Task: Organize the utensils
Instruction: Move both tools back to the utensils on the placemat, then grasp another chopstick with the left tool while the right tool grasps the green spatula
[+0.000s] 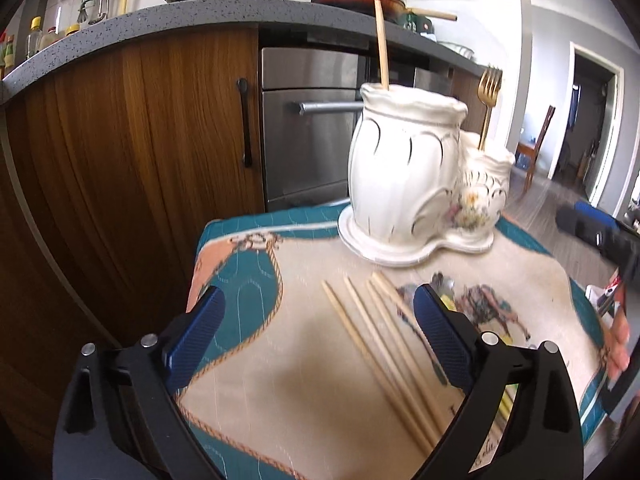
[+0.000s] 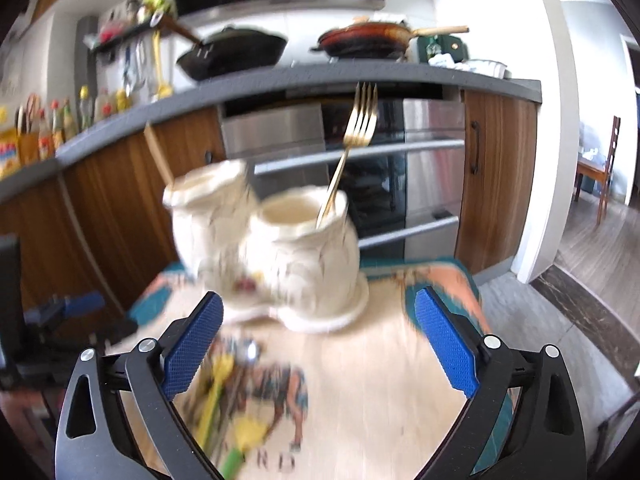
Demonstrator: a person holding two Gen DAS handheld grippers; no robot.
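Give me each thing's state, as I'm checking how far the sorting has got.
left gripper: open, empty.
right gripper: open, empty.
tall pot: upright, holds one chopstick.
short pot: upright, holds gold fork.
loose chopsticks: lying flat on the cloth.

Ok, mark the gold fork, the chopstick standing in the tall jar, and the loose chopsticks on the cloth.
gold fork (image 2: 362, 120): right wrist view, on the tines.
standing chopstick (image 1: 382, 46): left wrist view, mid-shaft above the jar rim.
loose chopsticks (image 1: 380, 344): left wrist view, middle of the bundle.
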